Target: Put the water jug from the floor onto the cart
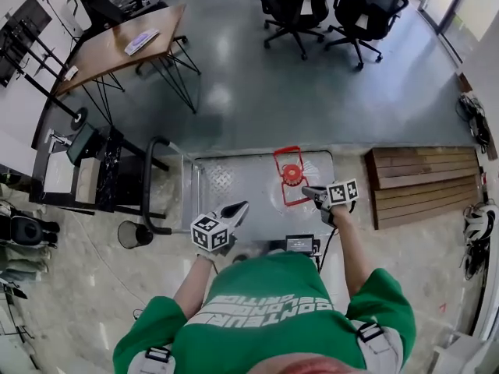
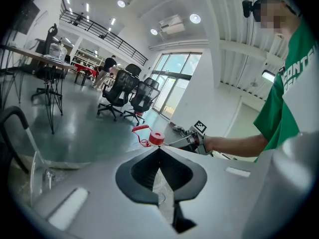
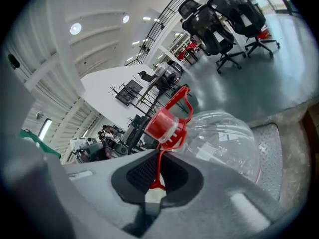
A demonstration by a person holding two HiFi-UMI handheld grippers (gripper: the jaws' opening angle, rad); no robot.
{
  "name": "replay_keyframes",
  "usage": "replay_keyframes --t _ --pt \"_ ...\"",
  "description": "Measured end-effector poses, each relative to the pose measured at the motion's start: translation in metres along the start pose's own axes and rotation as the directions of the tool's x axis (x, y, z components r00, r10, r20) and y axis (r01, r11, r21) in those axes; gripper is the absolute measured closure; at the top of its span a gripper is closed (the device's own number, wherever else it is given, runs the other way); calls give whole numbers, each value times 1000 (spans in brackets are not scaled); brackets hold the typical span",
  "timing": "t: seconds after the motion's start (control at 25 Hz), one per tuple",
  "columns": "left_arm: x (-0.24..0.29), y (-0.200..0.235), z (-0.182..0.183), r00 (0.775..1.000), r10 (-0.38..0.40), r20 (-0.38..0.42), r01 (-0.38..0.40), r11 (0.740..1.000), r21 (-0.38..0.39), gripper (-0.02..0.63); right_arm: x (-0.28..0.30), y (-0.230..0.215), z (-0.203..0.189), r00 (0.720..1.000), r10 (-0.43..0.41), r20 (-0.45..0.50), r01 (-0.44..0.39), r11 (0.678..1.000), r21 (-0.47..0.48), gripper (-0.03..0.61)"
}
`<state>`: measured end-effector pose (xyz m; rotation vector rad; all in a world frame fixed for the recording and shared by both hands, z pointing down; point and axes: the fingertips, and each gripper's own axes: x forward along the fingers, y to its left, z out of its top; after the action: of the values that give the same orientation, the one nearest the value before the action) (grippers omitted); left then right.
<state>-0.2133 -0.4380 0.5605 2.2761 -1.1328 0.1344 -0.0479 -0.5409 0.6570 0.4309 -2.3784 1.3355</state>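
On the left stood a brown table (image 1: pixel 117 49). Next to it was the cart (image 1: pixel 234 179), with its black push bar (image 1: pixel 146 185) on the left side and its flat grey deck low to the floor, so a heavy thing did not have to go up far.

The left gripper (image 1: pixel 240 207) pointed at the deck with its jaws pressed together and nothing in them. It was not needed, so it waited off to the side.

The water jug (image 1: pixel 292 179) was over the middle of the deck. It looked like it sat there or hung just above; I could not tell which. The right gripper (image 1: pixel 310 192) was squeezed tight on the jug's thin red handle (image 3: pixel 158 168). The handle was the only slim part, so the jaws could fit around it.

On the right, wooden boards (image 1: pixel 425 181) lay on the floor.

I counted one jug, one red cap (image 3: pixel 162 123), one cart, two grippers and two black chairs (image 1: pixel 295 6).
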Motion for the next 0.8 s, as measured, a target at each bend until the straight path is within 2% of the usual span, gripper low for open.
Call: replay_keyframes --t 0.28,0.44,0.8 --pt "19 2 2 995 104 5 -103 992 -70 600 15 -34 -6 995 26 -92 -27 1000 -3 588" --pt "31 -5 3 991 130 32 -127 987 -102 600 25 -51 -8 990 33 -135 -36 999 -17 588" --pt "23 0 -12 986 165 13 -162 978 -130 600 57 -67 -15 984 19 -178 -22 1000 -13 588"
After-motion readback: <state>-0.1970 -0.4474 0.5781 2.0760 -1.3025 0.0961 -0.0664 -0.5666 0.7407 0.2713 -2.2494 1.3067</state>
